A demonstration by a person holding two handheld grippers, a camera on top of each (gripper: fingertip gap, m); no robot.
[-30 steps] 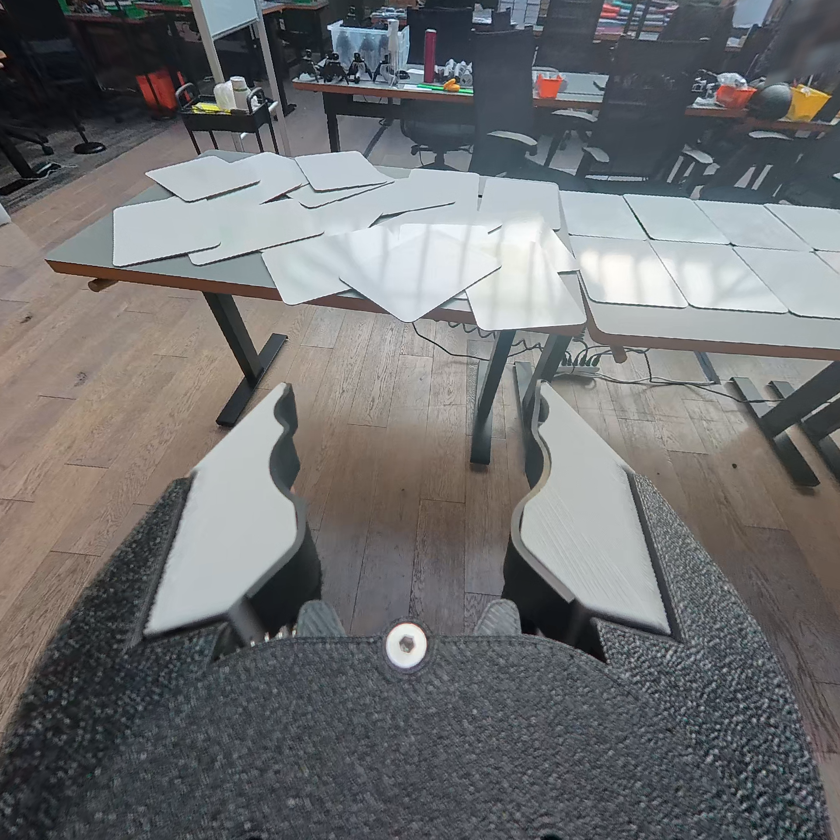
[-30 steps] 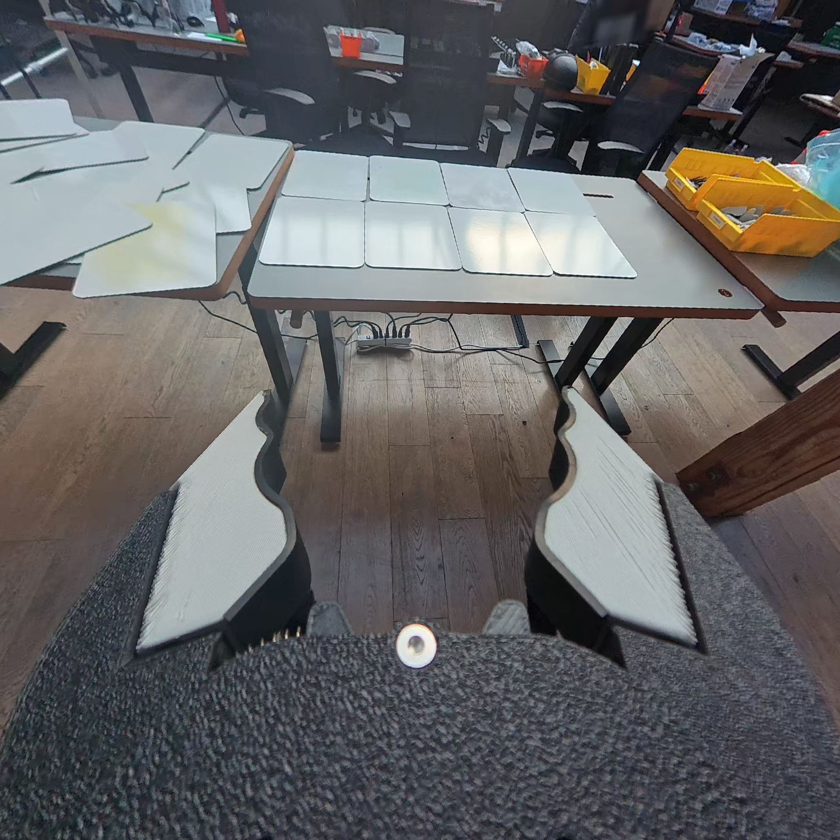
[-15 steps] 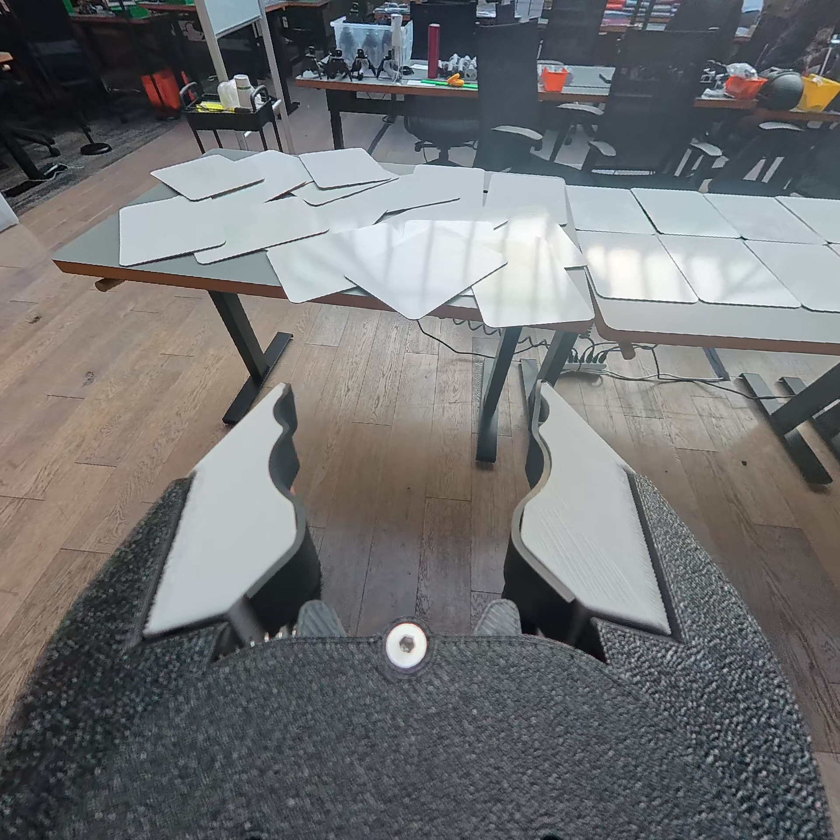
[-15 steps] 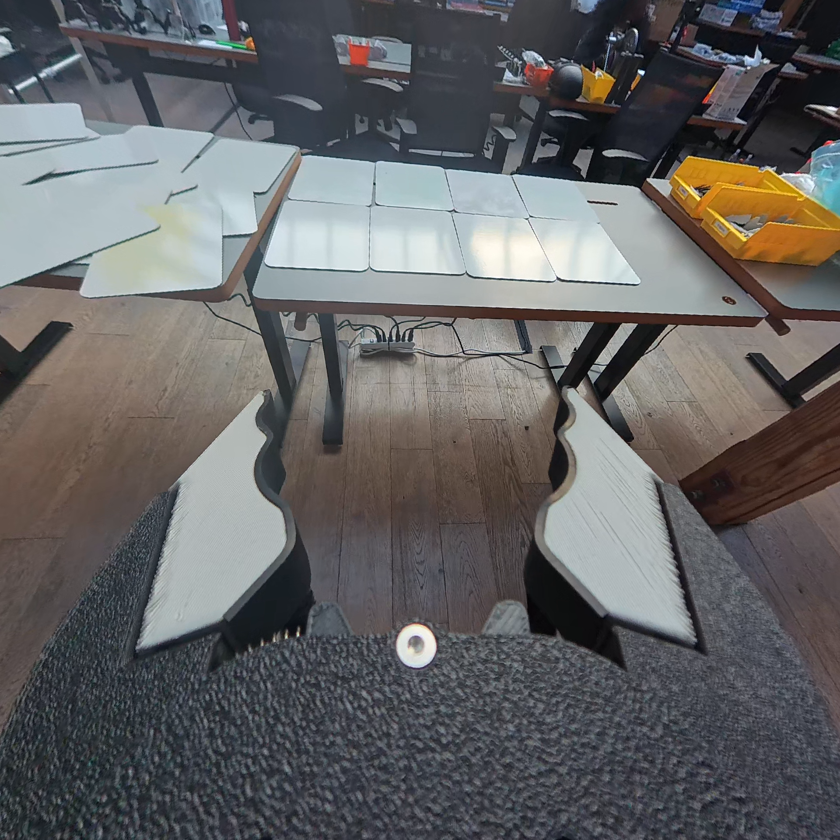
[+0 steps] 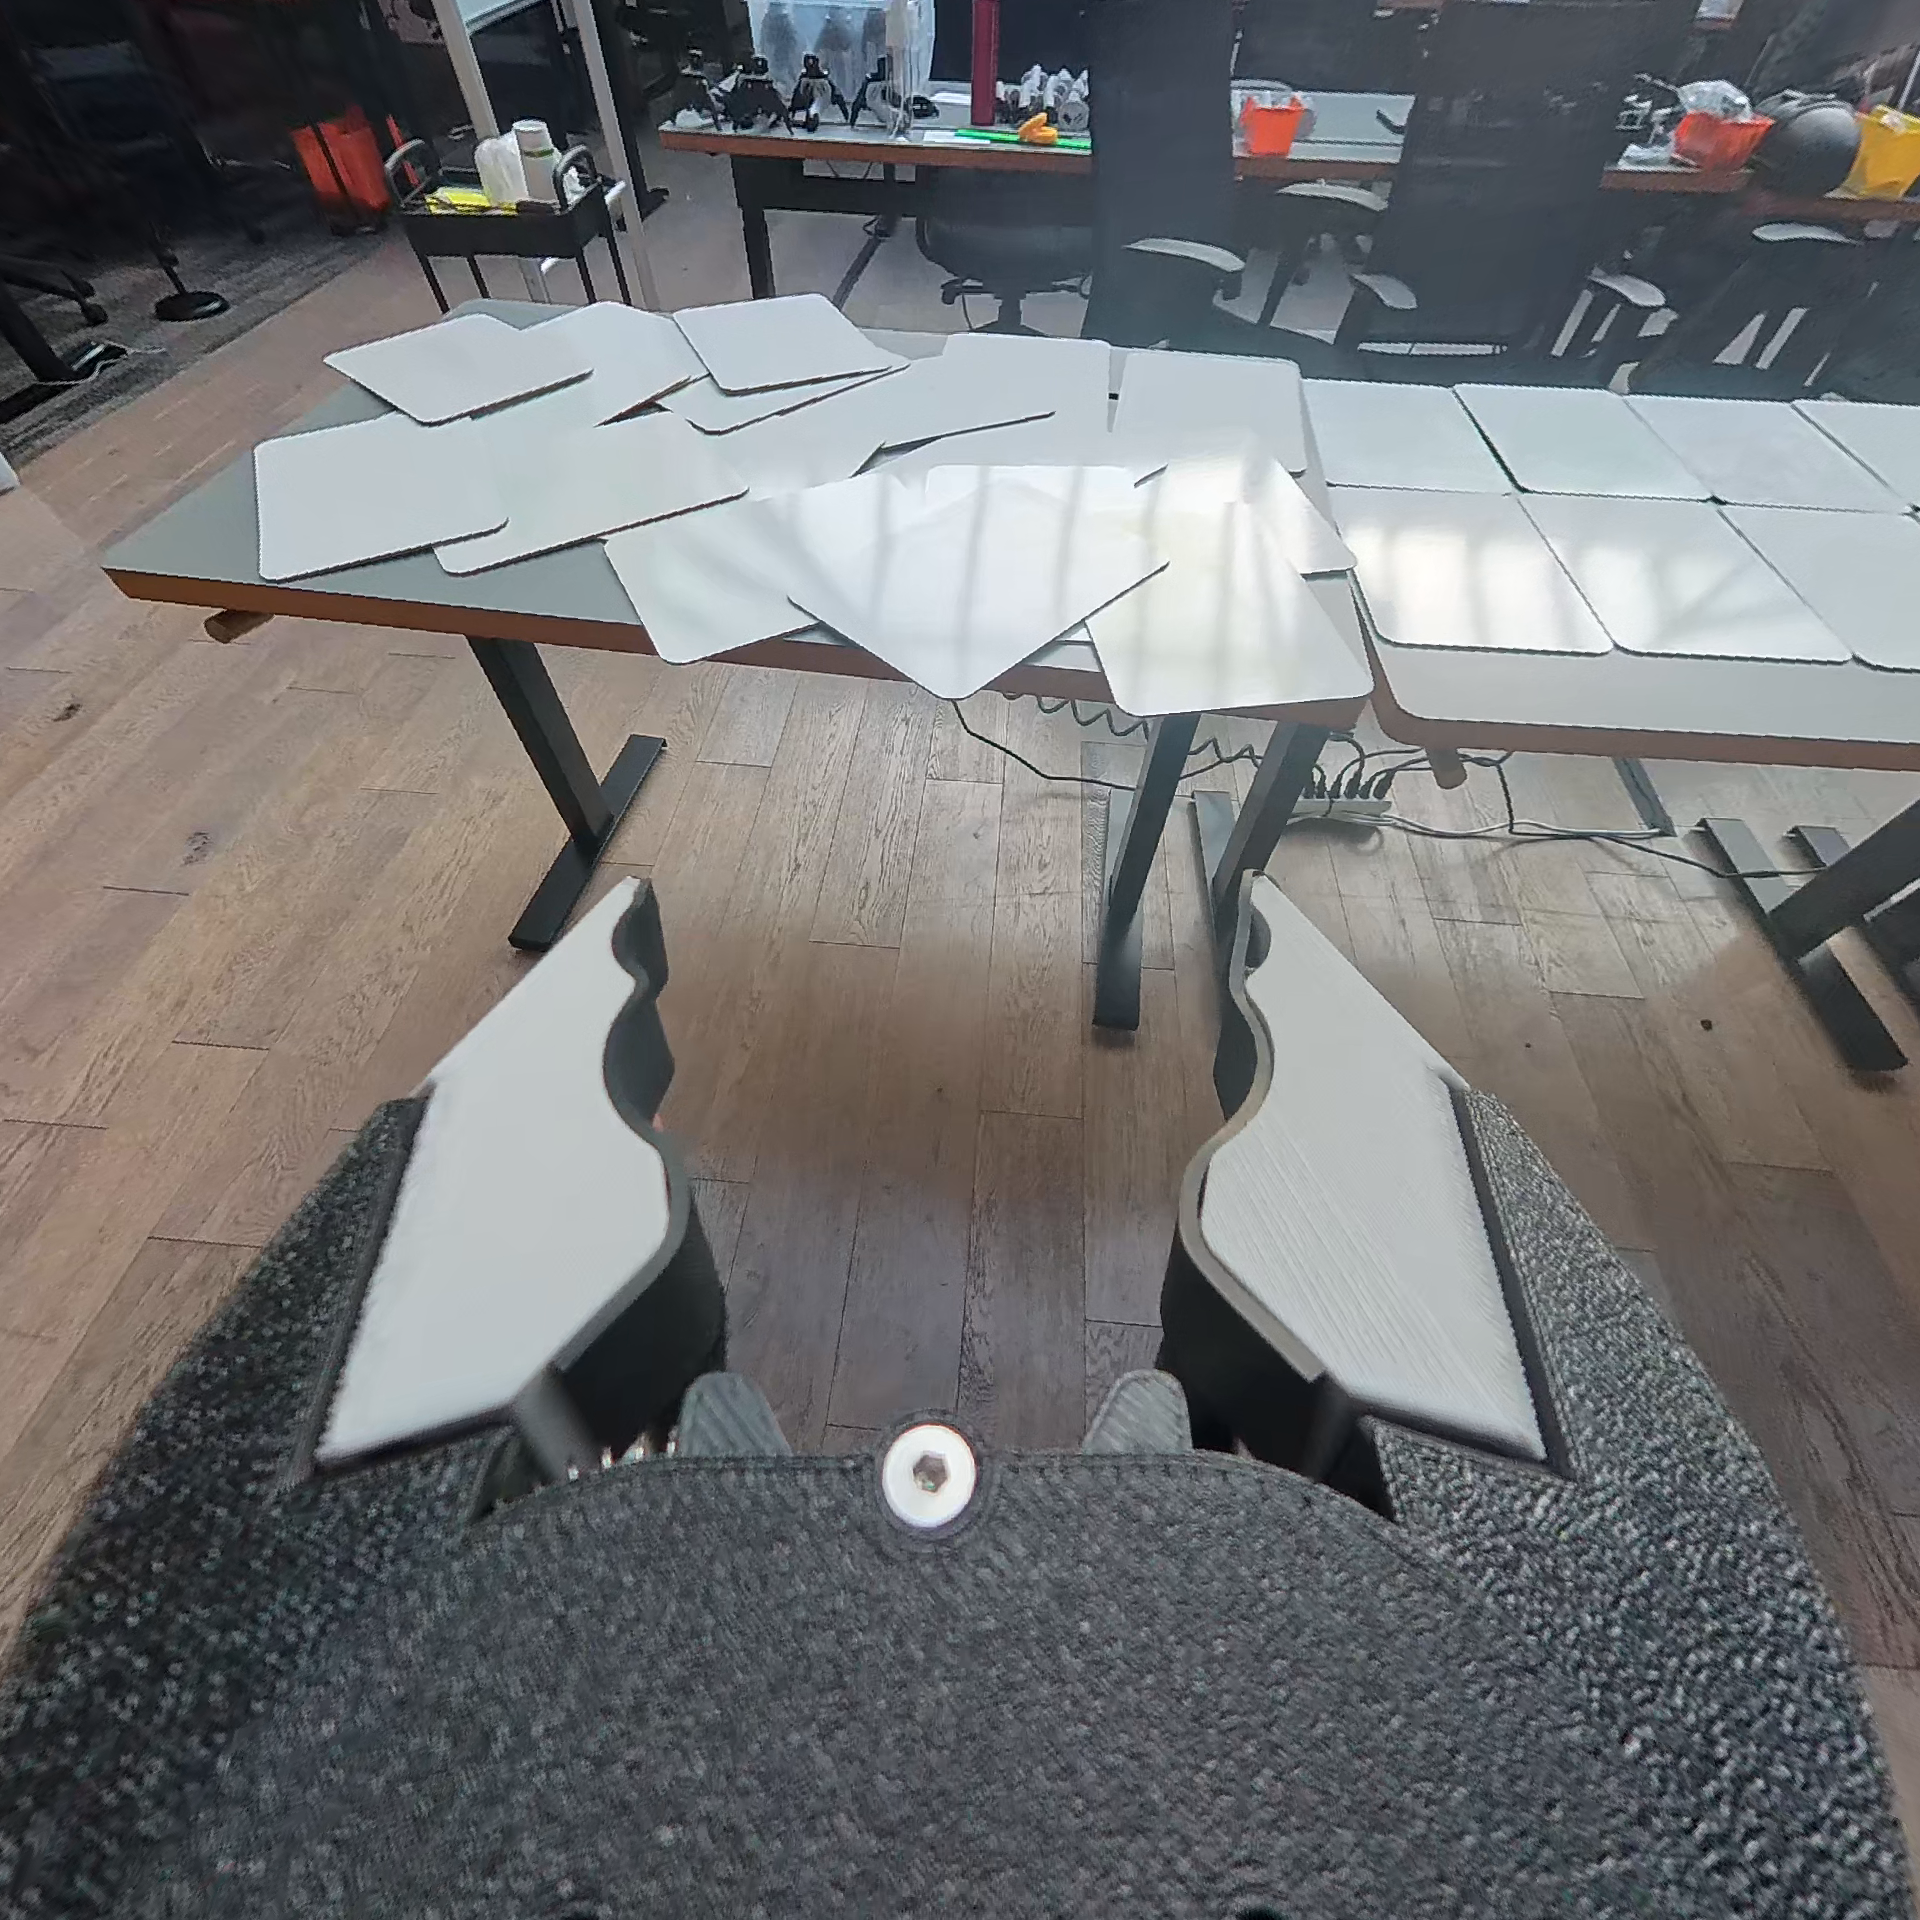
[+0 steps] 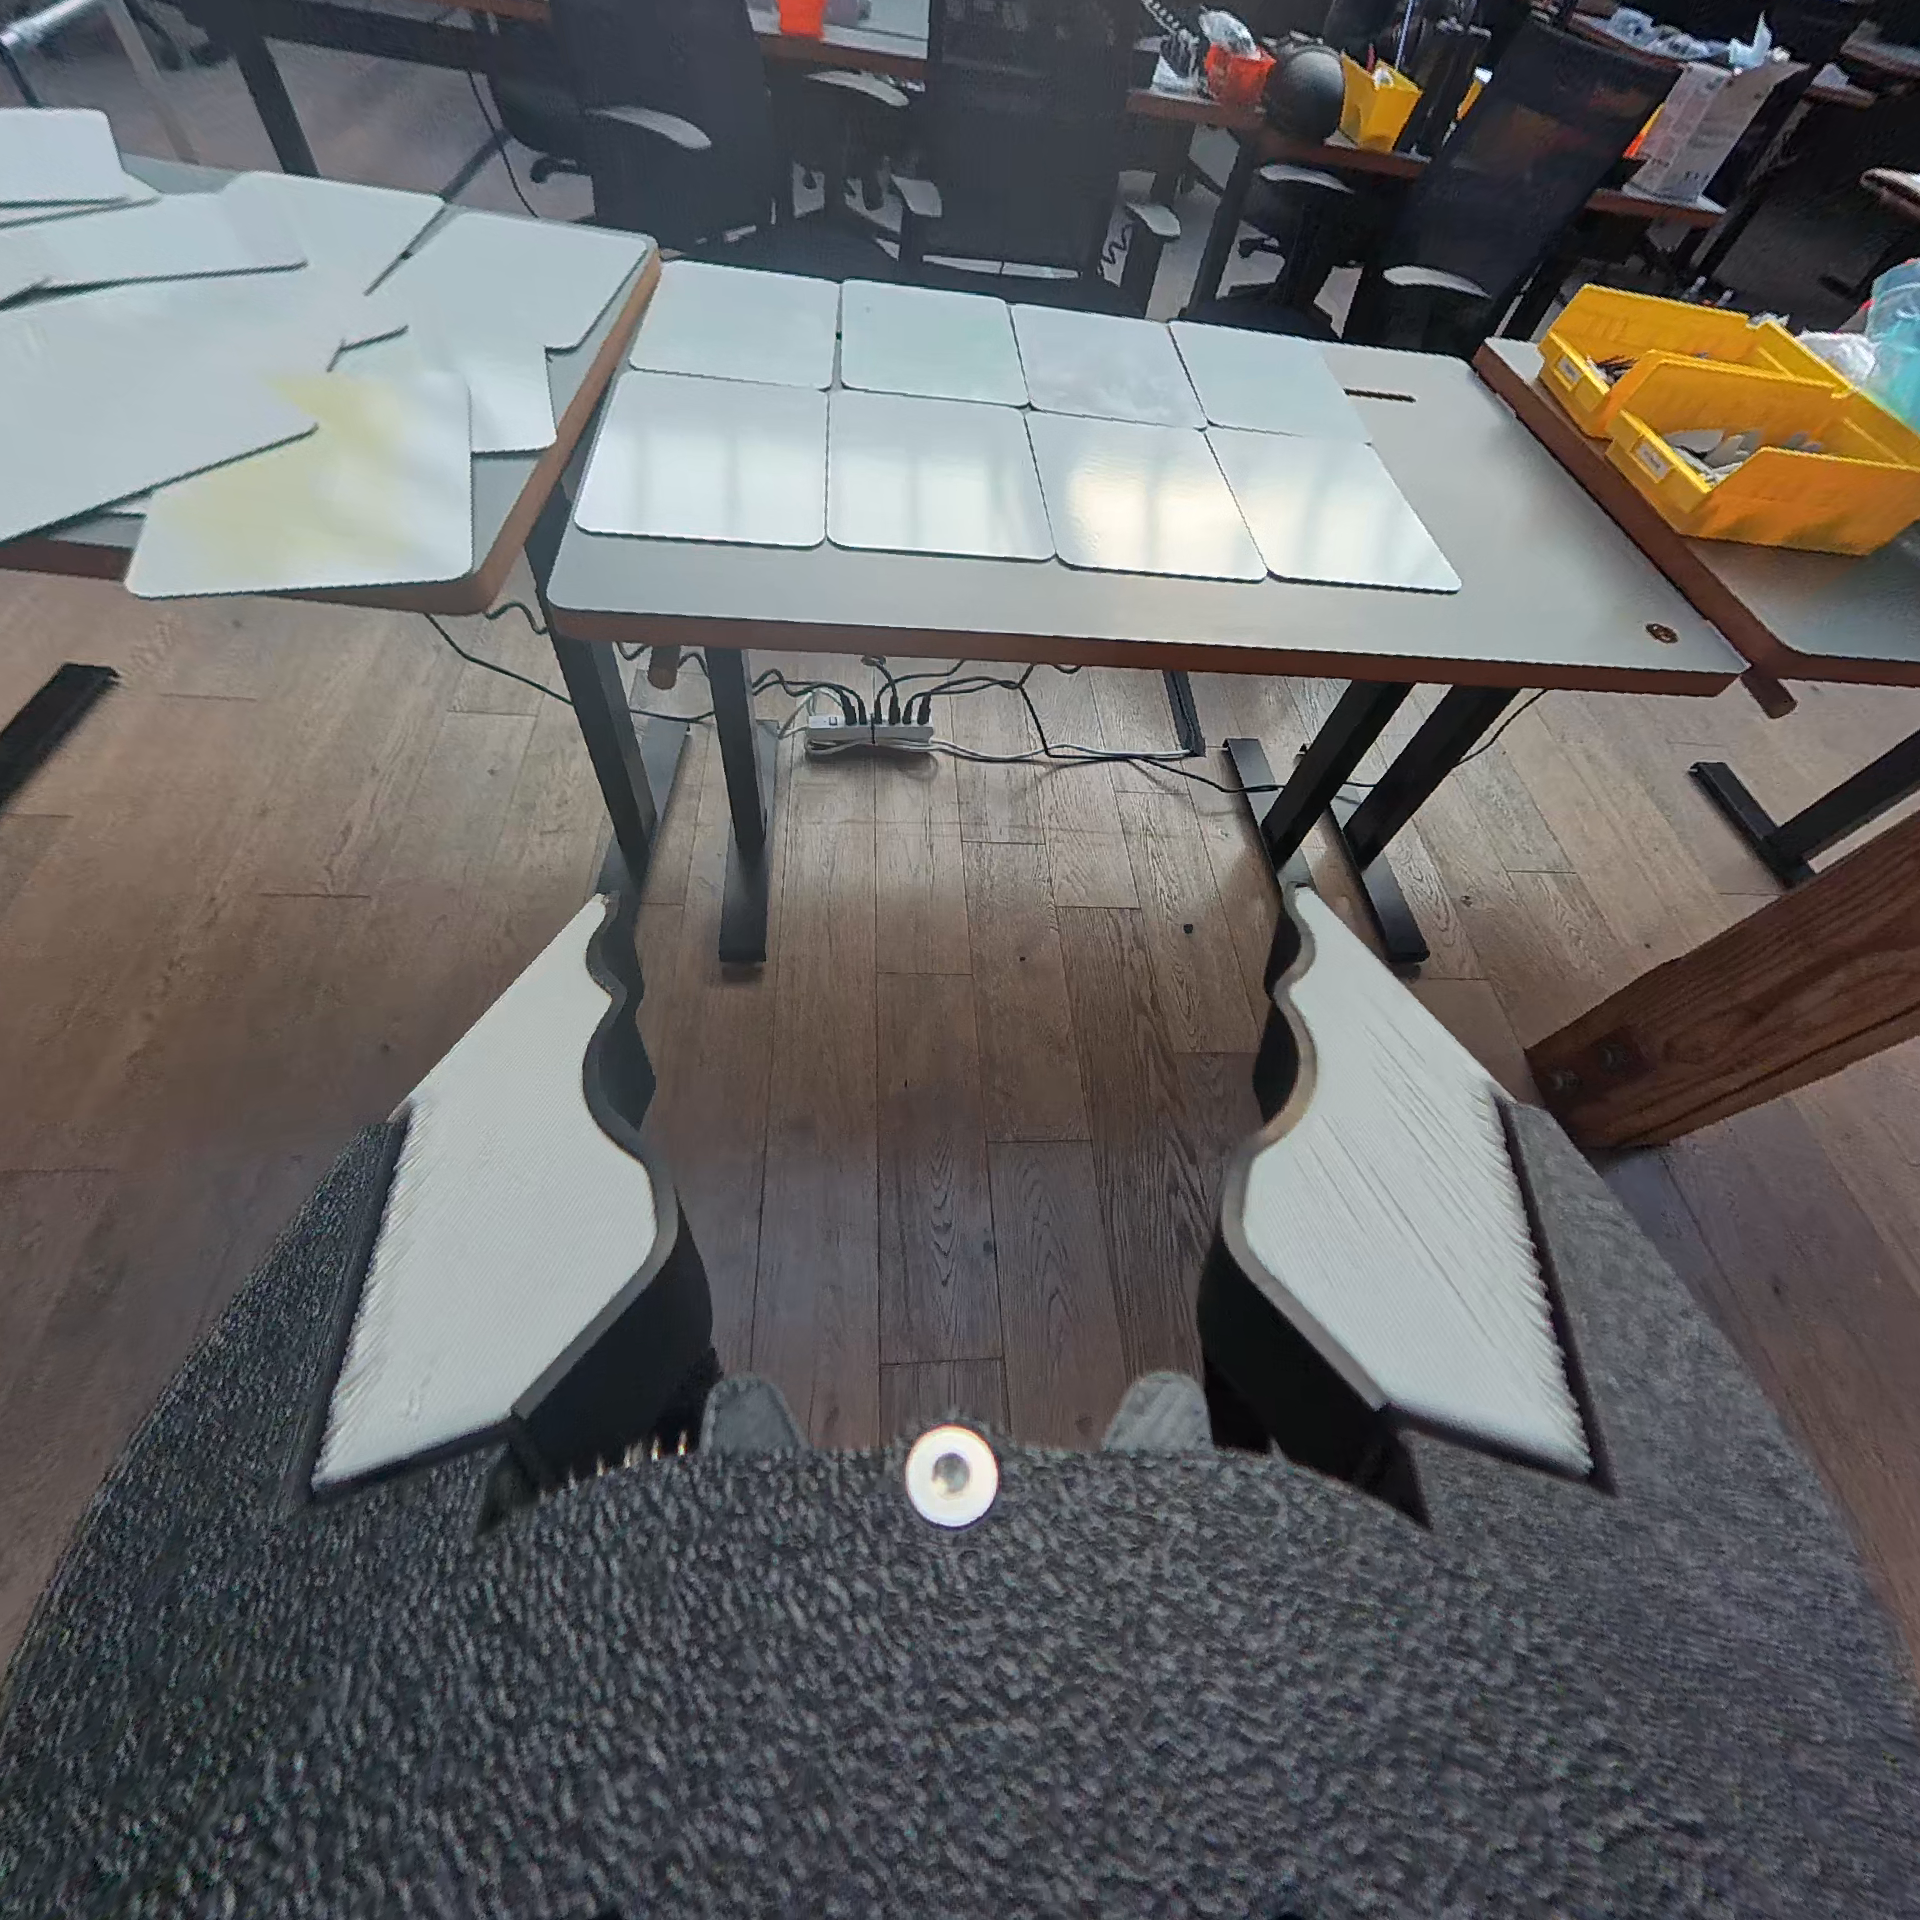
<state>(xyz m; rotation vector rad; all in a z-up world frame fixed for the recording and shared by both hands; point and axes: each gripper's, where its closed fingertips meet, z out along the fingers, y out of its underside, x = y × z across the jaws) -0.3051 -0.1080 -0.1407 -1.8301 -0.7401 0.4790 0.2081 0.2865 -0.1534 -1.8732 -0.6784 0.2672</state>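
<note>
My left gripper (image 5: 940, 909) is open and empty, held above the wooden floor and facing a grey table (image 5: 197, 566) strewn with several overlapping white boards (image 5: 977, 582). My right gripper (image 6: 951, 920) is open and empty, also above the floor, facing a second grey table (image 6: 1039, 623) where several white boards (image 6: 935, 473) lie edge to edge in two neat rows. Both tables stand well ahead of the fingertips. The messy table's right end (image 6: 499, 597) shows at the left of the right wrist view.
Black table legs (image 5: 1132, 883) and a power strip with cables (image 6: 873, 732) are on the floor under the tables. Yellow bins (image 6: 1745, 436) sit on a table at the right. A wooden beam (image 6: 1745, 997) slants at the right. Office chairs (image 5: 1153, 208) and cluttered desks stand behind.
Both views have drifted a little: the tables sit slightly lower and nearer in frame. Both grippers stay open and empty.
</note>
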